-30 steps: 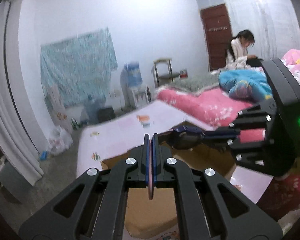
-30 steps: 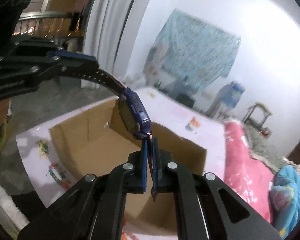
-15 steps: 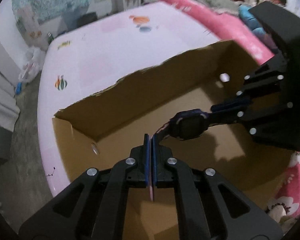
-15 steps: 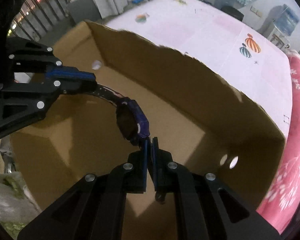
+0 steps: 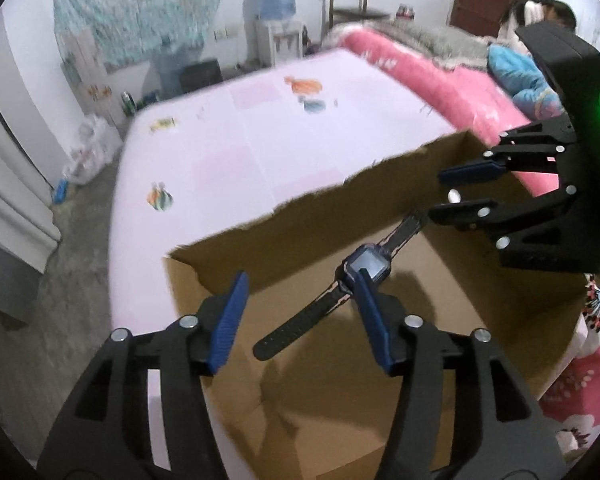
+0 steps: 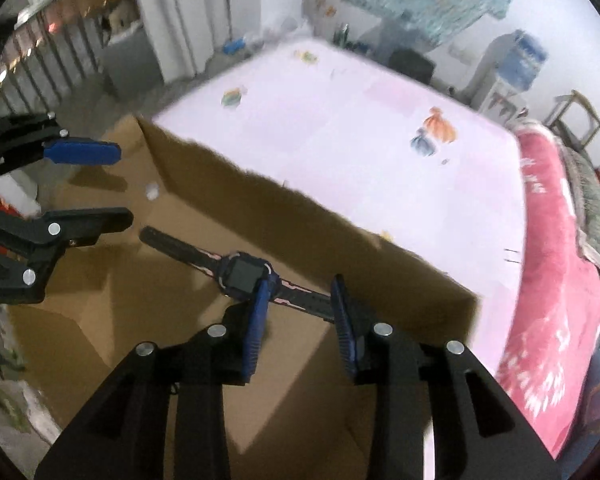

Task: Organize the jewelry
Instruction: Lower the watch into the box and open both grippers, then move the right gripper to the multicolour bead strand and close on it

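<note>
A dark blue digital watch point(image 5: 364, 268) with a black strap lies flat inside an open cardboard box point(image 5: 340, 208); it also shows in the right wrist view point(image 6: 244, 272). My left gripper point(image 5: 300, 292) is open and empty just above the watch's left strap end. My right gripper point(image 6: 300, 296) is open and empty over the other strap end. It also shows in the left wrist view point(image 5: 456, 192), and the left gripper shows in the right wrist view point(image 6: 100, 184). Neither touches the watch.
The cardboard box point(image 6: 300, 208) stands on a pale pink table point(image 5: 260, 140) with small printed figures. A pink bed point(image 5: 440, 80) lies to the right, with a person point(image 5: 540, 16) sitting at its far end. A water dispenser point(image 5: 276, 0) stands at the far wall.
Both grippers were shut on the watch strap ends and carried it down into the box. Now both have opened and the watch lies free on the box floor.
</note>
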Tool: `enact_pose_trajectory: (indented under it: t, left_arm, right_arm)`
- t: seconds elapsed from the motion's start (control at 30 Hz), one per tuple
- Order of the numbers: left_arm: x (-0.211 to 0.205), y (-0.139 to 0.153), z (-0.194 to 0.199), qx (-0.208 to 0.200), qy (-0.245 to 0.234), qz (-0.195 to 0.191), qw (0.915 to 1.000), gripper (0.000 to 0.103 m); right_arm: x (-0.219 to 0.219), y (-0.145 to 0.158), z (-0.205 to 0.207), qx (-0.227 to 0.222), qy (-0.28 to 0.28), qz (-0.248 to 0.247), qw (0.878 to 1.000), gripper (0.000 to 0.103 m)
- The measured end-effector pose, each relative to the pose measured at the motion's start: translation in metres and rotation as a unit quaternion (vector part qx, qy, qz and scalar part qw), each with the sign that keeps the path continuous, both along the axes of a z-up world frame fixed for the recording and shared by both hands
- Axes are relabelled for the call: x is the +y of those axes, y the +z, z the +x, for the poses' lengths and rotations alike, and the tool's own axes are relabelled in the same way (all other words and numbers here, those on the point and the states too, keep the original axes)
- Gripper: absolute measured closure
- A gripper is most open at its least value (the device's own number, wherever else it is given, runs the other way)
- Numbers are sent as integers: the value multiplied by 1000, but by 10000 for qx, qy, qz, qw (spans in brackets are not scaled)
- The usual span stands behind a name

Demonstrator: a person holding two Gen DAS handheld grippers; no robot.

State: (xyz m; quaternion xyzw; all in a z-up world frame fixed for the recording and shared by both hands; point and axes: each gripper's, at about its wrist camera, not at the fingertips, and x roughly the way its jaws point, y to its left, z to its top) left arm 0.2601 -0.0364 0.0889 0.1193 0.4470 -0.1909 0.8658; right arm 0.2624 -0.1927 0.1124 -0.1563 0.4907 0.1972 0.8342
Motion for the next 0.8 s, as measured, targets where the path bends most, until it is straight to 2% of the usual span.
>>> enact_pose_trajectory:
  t: [0.1,0.13,0.23,0.3,0.4,0.47,0.6,0.7,0.8]
  left_arm:
    - [14,24,-27,-359,122,-82,9992,40]
    - [21,31,-37,-464,176,-154,9986,36]
    - [47,49,-78,-828,363,-389,9951,26]
    - [67,55,-108,-1023,494,-528,9921,20]
    - [90,44,-149,-1036,723,-694,9896,18]
    - [98,28,-169,-879,887,-747,9894,18]
    - [100,-27,-194,-278,1152,-798,9897,18]
    - [97,-58,-199,-141,1245,-704,9896,18]
    - [92,-80,-196,15,1214,-781,9895,34]
  right_arm:
    - [-15,34,-41,-497,-316,359,9976,66]
    - [-21,40,-50,-643,-378,489,9960,60]
    - [-46,65,-114,-1265,-596,1083,9842,51]
    - [-50,68,-146,-1495,-683,1240,9786,47]
    - [-57,61,-200,-1642,-873,1549,9703,43]
    - [-57,39,-223,-1386,-1077,1881,9663,43]
    - [-49,-24,-237,-502,-1549,2351,9582,43]
    - [-35,-65,-232,251,-1775,2903,9400,43]
    - [-15,-85,-225,662,-1722,3233,9281,49]
